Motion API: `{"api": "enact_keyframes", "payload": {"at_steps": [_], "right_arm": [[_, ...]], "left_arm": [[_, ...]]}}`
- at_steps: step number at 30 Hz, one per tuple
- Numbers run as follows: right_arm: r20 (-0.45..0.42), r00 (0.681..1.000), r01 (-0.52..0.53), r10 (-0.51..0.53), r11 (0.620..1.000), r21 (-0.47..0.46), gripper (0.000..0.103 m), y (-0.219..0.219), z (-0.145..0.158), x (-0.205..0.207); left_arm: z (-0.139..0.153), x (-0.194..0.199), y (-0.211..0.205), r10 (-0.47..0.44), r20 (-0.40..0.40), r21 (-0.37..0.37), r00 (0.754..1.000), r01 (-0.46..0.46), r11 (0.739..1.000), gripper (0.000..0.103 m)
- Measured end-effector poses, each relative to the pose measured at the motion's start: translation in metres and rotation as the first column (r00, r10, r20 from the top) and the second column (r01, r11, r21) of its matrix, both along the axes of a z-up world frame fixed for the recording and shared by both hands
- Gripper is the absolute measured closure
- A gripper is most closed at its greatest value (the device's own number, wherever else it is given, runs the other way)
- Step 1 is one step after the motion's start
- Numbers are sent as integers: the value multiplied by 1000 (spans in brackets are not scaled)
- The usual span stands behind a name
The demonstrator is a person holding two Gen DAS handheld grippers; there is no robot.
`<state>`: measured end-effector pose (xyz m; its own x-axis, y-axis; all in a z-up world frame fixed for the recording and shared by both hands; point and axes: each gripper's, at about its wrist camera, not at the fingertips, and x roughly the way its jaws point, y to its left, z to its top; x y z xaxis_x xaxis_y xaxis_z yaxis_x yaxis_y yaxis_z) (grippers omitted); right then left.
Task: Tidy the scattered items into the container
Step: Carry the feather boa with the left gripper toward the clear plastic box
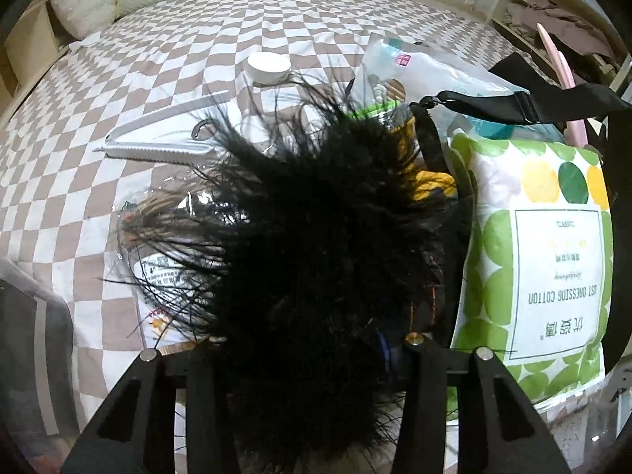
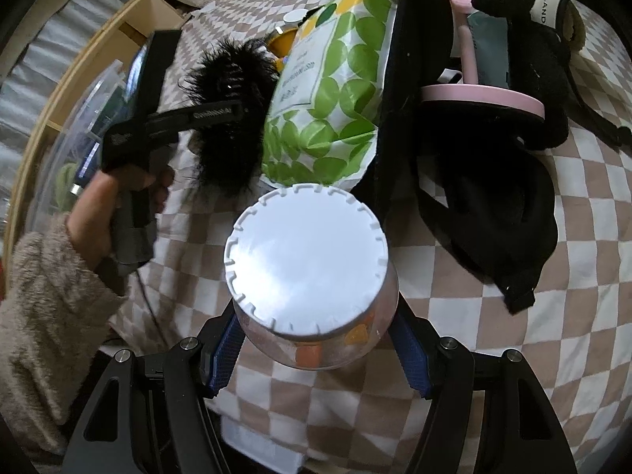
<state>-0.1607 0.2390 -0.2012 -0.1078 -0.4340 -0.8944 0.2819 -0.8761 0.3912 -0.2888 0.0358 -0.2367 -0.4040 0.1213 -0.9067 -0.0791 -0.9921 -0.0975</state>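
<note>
I clamp the left gripper (image 2: 221,112) on the black feather tuft (image 1: 316,237) and the right gripper (image 2: 316,351) on the white-lidded jar (image 2: 308,264), both above the checked bedspread (image 2: 513,335), ready for the container.

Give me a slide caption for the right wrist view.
Right hand-held gripper grips a white-lidded jar above the checkered bedspread.

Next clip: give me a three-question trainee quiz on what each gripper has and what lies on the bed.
1. True or false: the right gripper is closed on a jar with a white lid.
2. What fills the left gripper? A) black feathery tuft B) pink brush C) white hanger
3. Which colours make up the bedcover check?

Key: 1 true. 2 A. 3 brown and white.
</note>
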Motion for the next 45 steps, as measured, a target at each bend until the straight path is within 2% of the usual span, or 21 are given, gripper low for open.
{"api": "enact_keyframes", "payload": {"at_steps": [3, 8, 16, 22, 27, 34, 40, 45], "right_arm": [[-4, 1000, -2, 2, 1000, 13, 33, -2, -7, -1], [-24, 1000, 8, -8, 1000, -10, 33, -5, -1, -5], [-51, 998, 33, -35, 999, -41, 33, -10, 18, 0], [-70, 994, 74, -82, 991, -111, 33, -2, 37, 5], [-103, 988, 96, -115, 981, -166, 33, -1, 56, 10], [-154, 977, 99, -146, 956, -275, 33, -5, 91, 26], [-177, 976, 56, -124, 936, -347, 33, -35, 108, 30], [-208, 975, -5, -75, 932, -362, 34, -66, 123, 33]], "left_arm": [[6, 5, -7, 5, -11, 6, 1000, -5, 1000, 58], [28, 16, -22, 22, -49, 46, 999, -20, 999, 58], [57, 45, -42, 34, -77, 65, 996, -29, 997, 58], [90, 69, -45, 22, -130, 96, 991, -9, 995, 59], [128, 104, -51, 8, -179, 185, 984, 26, 982, 58], [175, 141, -61, 6, -275, 211, 962, 54, 976, 58], [200, 178, -91, 74, -320, 253, 944, 10, 967, 58], [228, 209, -115, 122, -405, 246, 906, -20, 969, 58]]}}
